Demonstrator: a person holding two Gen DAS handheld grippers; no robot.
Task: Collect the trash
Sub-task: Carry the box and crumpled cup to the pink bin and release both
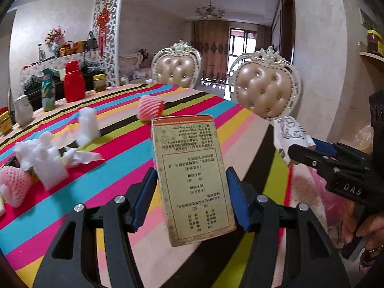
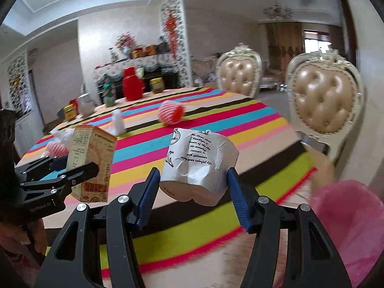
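Two pieces of trash are off the striped tablecloth (image 1: pixel 115 144) at once, one in each of my grippers. My left gripper (image 1: pixel 192 199) is pinching a tall yellowish printed carton (image 1: pixel 192 177) across its narrow sides, the blue pads flat against the cardboard, so the box stands up along the fingers and cannot swing. My right gripper (image 2: pixel 193 192) is clamped on a crumpled white paper cup (image 2: pixel 199 165) lying on its side, its base toward the camera; the squeeze has dented the wall, which I judge is why it sits so firmly. Both loads hang above the near edge of the table, side by side, and each gripper shows at the edge of the other's view. Low on the right of the right wrist view is a pink bin bag (image 2: pixel 348 228), its mouth open and just beyond the table's edge; I take that as the drop point, which explains carrying both items toward that side together. More litter waits on the cloth: a pink foam fruit net (image 1: pixel 151 108) near the middle, white foam blocks and crumpled tissue (image 1: pixel 43 158) to the left, and another pink net (image 1: pixel 14 184) at the far left edge. Jars and a red flask (image 1: pixel 74 81) at the back look like keepers, not trash.
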